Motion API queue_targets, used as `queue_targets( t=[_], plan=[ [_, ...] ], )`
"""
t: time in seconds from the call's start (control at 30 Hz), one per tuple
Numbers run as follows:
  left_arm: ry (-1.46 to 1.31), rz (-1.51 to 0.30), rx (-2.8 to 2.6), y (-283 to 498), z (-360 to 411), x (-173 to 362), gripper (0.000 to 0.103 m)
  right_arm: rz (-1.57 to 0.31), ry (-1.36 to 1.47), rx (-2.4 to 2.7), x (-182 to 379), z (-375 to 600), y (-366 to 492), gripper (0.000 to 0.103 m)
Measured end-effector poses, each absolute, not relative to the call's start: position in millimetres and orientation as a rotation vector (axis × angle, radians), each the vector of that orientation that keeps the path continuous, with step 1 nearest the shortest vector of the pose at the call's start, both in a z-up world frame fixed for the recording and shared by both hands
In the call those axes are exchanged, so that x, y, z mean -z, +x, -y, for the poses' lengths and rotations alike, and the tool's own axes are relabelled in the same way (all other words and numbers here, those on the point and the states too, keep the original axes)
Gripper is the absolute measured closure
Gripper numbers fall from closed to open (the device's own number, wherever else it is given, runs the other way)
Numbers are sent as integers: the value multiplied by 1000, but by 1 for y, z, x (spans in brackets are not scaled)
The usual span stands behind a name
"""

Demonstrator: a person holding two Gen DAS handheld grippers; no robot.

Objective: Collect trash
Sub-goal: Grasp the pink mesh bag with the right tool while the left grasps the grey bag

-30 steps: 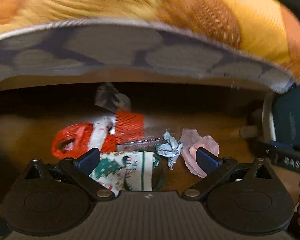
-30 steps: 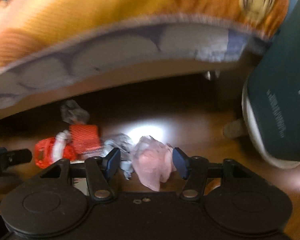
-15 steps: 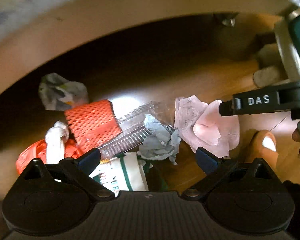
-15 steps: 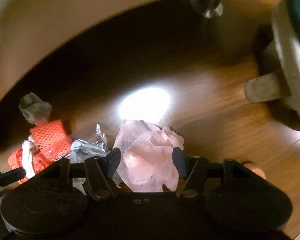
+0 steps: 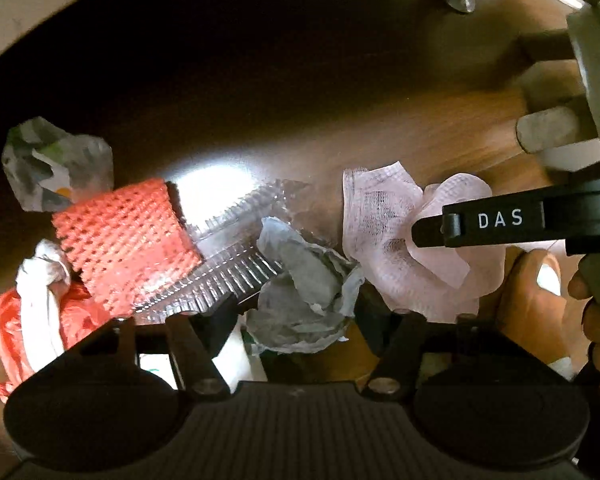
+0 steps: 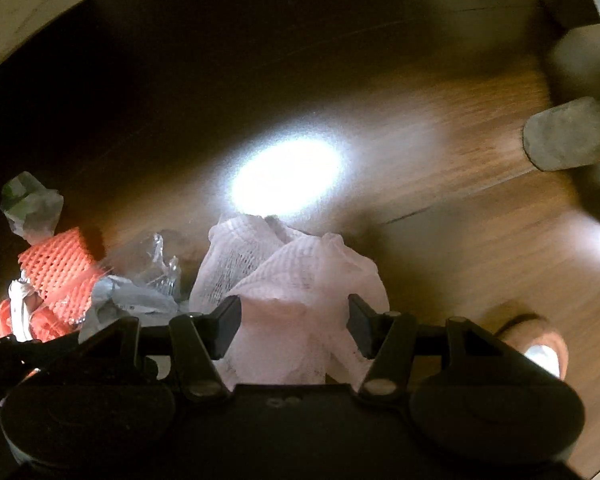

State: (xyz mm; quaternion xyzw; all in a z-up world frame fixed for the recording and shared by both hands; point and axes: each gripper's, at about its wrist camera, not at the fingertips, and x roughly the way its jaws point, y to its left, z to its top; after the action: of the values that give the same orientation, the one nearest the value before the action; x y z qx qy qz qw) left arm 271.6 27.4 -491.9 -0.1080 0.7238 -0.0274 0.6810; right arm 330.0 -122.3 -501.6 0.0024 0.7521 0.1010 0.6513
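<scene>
My left gripper (image 5: 296, 320) body hides the white bag (image 5: 236, 356). The red bag (image 5: 4, 344) runs off-frame. I can't identify the blurred grey wrapper (image 6: 30, 204).

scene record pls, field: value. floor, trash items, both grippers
floor: wood, lit patch in the middle
trash: pink mesh wad; grey paper wad; clear plastic tray; orange net; red bag; grey wrapper
left gripper: jaws closing around the grey paper wad, pads not clearly pressing
right gripper: open, fingers either side of the pink mesh wad
other: a bare foot beside the pile
</scene>
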Motion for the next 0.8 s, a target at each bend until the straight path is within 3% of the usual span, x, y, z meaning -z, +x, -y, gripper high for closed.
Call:
queue_targets(
  t=[0.13,0.17,0.2,0.23,0.27,0.47,0.8],
  plan=[
    [-282,-1615,78,273,-28,496,59,-1677,-38,-227,502,120,329,49],
    [-287,-1619,77,274,-28,497,61,-1670,-47,-230,502,120,328,55],
    [-291,-1618,75,274,-28,500,63,-1662,-64,-231,501,121,328,61],
    [-299,-1617,74,275,-28,501,64,-1657,-77,-233,501,120,328,82],
    [-308,-1617,72,275,-28,501,66,-1658,-86,-229,501,120,328,90],
    [-341,-1602,77,273,-28,494,70,-1631,-120,-212,490,116,328,97],
    [-380,-1551,61,262,-38,444,72,-1564,-188,-197,421,111,325,97]
  ],
)
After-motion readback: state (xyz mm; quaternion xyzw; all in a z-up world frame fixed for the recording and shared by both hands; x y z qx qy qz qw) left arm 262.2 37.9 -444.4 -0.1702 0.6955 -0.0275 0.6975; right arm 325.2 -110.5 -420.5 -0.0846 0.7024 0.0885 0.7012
